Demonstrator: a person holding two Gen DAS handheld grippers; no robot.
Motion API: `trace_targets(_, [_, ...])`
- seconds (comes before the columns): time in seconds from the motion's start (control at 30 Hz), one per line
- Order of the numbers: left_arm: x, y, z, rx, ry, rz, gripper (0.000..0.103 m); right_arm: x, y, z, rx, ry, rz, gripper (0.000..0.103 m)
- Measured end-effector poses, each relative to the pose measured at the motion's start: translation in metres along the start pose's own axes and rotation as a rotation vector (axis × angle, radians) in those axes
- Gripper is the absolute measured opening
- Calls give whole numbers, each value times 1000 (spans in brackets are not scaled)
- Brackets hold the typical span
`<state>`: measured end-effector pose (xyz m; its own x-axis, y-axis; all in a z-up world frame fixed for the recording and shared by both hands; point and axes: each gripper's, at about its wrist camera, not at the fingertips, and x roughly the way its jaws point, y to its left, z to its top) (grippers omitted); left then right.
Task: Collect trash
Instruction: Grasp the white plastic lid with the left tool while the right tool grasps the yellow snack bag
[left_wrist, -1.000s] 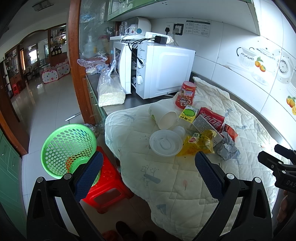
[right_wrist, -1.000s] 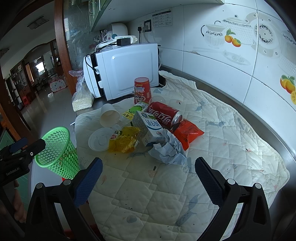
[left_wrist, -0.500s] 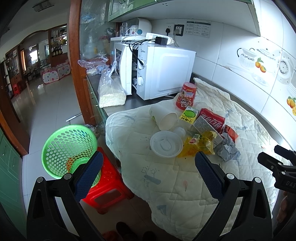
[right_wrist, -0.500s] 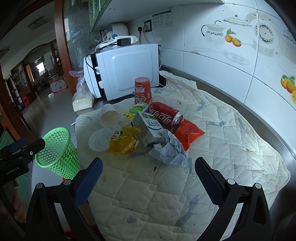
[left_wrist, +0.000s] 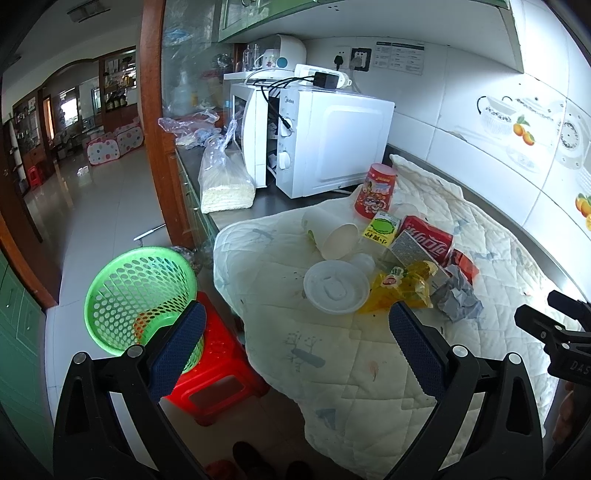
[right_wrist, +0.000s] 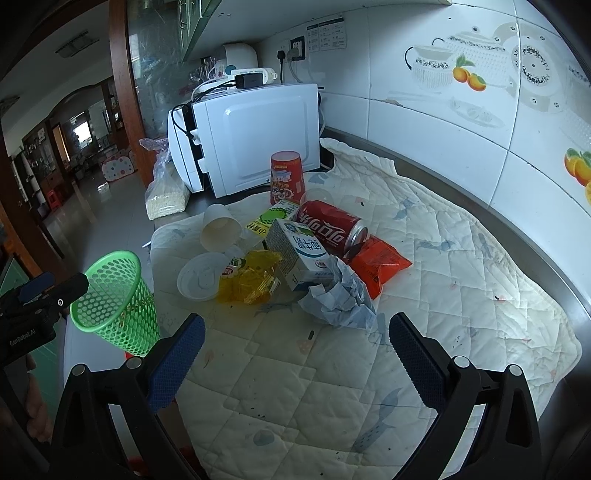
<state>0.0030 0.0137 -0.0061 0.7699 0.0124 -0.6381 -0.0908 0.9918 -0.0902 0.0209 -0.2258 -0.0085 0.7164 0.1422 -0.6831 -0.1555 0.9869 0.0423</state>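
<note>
A pile of trash lies on a quilted cloth (right_wrist: 424, 295): a red cola can (right_wrist: 330, 225), a milk carton (right_wrist: 301, 254), a yellow wrapper (right_wrist: 249, 277), crumpled grey paper (right_wrist: 338, 301), an orange packet (right_wrist: 380, 264), a white lid (right_wrist: 197, 277), a paper cup (right_wrist: 218, 232) and a red tub (right_wrist: 286, 182). A green mesh basket (left_wrist: 138, 291) stands on a red stool (left_wrist: 218, 373) left of the counter. My left gripper (left_wrist: 293, 343) is open and empty, near the cloth's front edge. My right gripper (right_wrist: 295, 350) is open and empty, short of the pile.
A white microwave (left_wrist: 325, 136) stands at the back of the counter, with a plastic bag of white grains (left_wrist: 225, 184) beside it. A tiled wall (right_wrist: 480, 110) runs along the right. Tiled floor (left_wrist: 99, 206) stretches away on the left.
The left wrist view has shifted very slightly; the pile and basket sit a touch further right in it. Both grippers stay open.
</note>
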Motion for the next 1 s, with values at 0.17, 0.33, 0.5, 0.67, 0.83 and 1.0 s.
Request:
trace_targets(0.17, [3,0,1,3,5,10,98,5,-1,2,-3,5,4,97])
trace_targets(0.33, [8,3,3,5,19,23,98,13,-4,7,-14,7,19,97])
trace_targets(0.5, [18,7,4,-4,37,33,98,23,-4,13,-43,5,37,97])
trace_targets(0.67, [29,8,2,-5,60,30,98,37,-6,16,-53,22,64,96])
trace_targets(0.83, [39,8,0,-6,80,29,98,57,4,18,-75,55,134,96])
trace_targets(1.0, [49,14,-3,-16,103,37,97,83,18,21,-114,83,177,95])
